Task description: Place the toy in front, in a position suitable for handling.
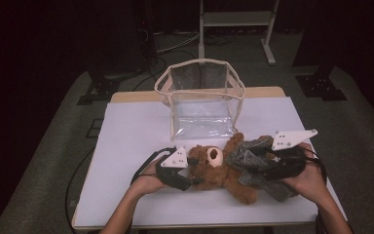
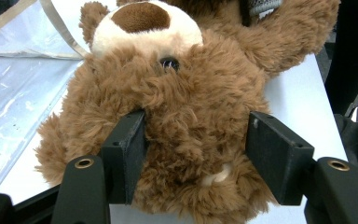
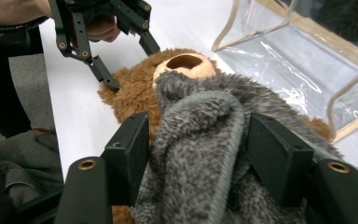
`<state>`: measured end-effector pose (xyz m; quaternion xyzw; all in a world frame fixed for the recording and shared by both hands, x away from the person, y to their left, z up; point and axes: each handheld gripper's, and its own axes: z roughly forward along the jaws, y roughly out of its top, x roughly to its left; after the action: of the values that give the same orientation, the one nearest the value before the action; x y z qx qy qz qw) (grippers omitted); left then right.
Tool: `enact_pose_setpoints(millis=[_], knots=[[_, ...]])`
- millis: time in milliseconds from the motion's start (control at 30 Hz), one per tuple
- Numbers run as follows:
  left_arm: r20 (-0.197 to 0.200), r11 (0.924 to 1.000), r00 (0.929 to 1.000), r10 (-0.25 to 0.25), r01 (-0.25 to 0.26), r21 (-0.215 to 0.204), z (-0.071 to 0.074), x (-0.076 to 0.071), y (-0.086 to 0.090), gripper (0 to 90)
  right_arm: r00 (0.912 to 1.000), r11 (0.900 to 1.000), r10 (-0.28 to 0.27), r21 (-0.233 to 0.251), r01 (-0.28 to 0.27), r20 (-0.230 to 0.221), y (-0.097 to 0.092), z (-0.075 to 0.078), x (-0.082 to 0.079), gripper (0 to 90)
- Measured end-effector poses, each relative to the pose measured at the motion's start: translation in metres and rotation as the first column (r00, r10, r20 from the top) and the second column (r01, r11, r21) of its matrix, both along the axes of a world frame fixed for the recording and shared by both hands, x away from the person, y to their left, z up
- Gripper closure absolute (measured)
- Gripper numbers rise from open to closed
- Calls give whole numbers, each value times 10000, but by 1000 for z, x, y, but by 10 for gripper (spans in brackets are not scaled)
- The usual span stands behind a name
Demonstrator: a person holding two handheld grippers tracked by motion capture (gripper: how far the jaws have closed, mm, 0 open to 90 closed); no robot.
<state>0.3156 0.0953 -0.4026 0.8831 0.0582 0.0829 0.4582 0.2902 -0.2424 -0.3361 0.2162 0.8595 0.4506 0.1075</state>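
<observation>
The teddy bear (image 2: 168, 116) is clamped by the left gripper (image 2: 196, 158); the grey garment (image 3: 200, 154), between the right gripper's (image 3: 196, 154) half-open jaws, should be pulled on slowly.

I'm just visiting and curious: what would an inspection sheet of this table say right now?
Surface: white table top, bare around the things.
Job's things: brown teddy bear lying on the table, a grey fleece garment draped over its body; clear plastic bag standing open behind it.
Clutter: nothing seen.
Grippers: left gripper astride the bear's head, jaws against the fur; right gripper astride a fold of the fleece, whether pressing is unclear.
Cables: black cable looping from the left gripper.
Surroundings: dark room, grey floor, white frame legs behind.
</observation>
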Motion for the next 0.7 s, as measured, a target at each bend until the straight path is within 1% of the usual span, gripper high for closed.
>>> enact_pose_setpoints(millis=[100, 133, 167, 233, 267, 300, 333, 367, 400, 433, 467, 500, 567, 600, 667, 700], knots=[[12, 10000, 10000, -37, 37, 3, 0, 0, 0, 376, 9999, 10000, -11, 58, 12, -157, -3, -6, 4, 379], [13, 10000, 10000, -40, 40, 2, 0, 0, 0, 374, 9998, 9998, 40, 198, -36, -200, -3, -9, 7, 387], [36, 10000, 10000, -51, 50, 27, 0, 0, 0, 373, 9995, 9996, 9, 281, 0, -310, -3, -12, 9, 411], [37, 10000, 10000, -44, 44, 36, 1, 0, 0, 364, 9990, 9995, -62, 298, 75, -438, -1, -20, 13, 484], [17, 10000, 10000, -41, 41, 27, 1, 1, 0, 358, 9980, 9989, -8, 470, 38, -636, 1, -25, 15, 511], [-42, 10000, 10000, -20, 20, 21, 3, 1, 1, 349, 9976, 9988, -18, 492, 52, -693, 3, -28, 16, 530], [-125, 10000, 9999, -4, 3, -62, 4, 2, 1, 336, 9978, 9990, -41, 444, 70, -655, 5, -32, 16, 558], [-108, 9998, 9999, -79, 77, -156, 6, 2, 0, 322, 9980, 9991, -66, 418, 93, -633, 8, -35, 15, 605], [-60, 9997, 9999, -114, 112, -212, 7, 2, 0, 310, 9979, 9991, -42, 419, 69, -647, 9, -36, 15, 636], [18, 9993, 10000, -96, 96, -369, 9, 3, -2, 289, 9977, 9991, -30, 427, 60, -679, 9, -36, 14, 658], [16, 9989, 10000, -59, 59, -464, 12, 4, -4, 251, 9976, 9990, 24, 442, 7, -698, 9, -35, 12, 685], [61, 9987, 10000, -41, 44, -505, 15, 6, -7, 223, 9977, 9989, 82, 475, -50, -675, 8, -35, 11, 697], [259, 9973, 9996, -77, 96, -730, 19, 8, -15, 213, 9969, 9982, 224, 567, -181, -758, 4, -34, 9, 703], [253, 9971, 9996, -94, 113, -754, 20, 9, -18, 200, 9964, 9976, 265, 652, -213, -799, 2, -33, 8, 705], [273, 9981, 9995, -170, 186, -590, 22, 13, -28, 196, 9965, 9972, 234, 727, -176, -798, -4, -30, 5, 707], [421, 9991, 9990, -145, 162, -389, 21, 15, -32, 192, 9972, 9976, 170, 686, -120, -735, -9, -28, 3, 709]])
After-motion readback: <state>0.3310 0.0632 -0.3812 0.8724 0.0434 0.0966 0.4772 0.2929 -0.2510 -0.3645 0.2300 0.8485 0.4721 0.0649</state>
